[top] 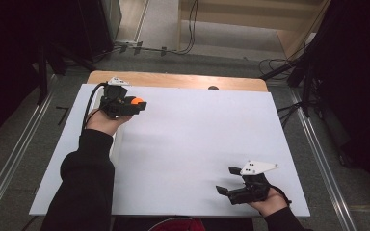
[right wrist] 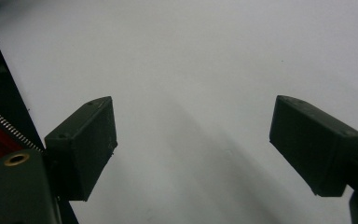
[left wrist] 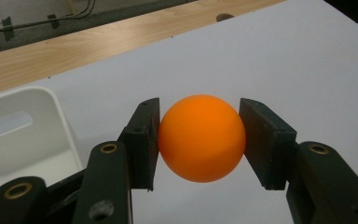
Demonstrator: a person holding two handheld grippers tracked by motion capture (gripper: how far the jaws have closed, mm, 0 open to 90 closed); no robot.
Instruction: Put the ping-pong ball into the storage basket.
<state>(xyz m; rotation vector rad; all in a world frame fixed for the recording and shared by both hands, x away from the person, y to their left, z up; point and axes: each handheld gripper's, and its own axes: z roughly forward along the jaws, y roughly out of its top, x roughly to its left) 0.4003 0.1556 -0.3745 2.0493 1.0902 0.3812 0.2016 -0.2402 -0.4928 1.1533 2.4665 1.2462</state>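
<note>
The left gripper (left wrist: 200, 140) pinches a smooth orange plastic ball (left wrist: 202, 137) between its two black pads, holding it clear above the white-topped bench (top: 188, 144), just beside the white rounded-corner plastic bin (left wrist: 23, 135). What shows of the white bin's inside is bare. The right gripper (top: 227, 180) sits well apart from the bin, near the bench's opposite front corner, jaws spread wide on nothing.

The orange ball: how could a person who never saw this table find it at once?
Start at the white table and go to its far left corner, beside the white bin. There the left gripper holds the ball between its black jaws. It is the one round, bright orange thing among white and black.
</note>
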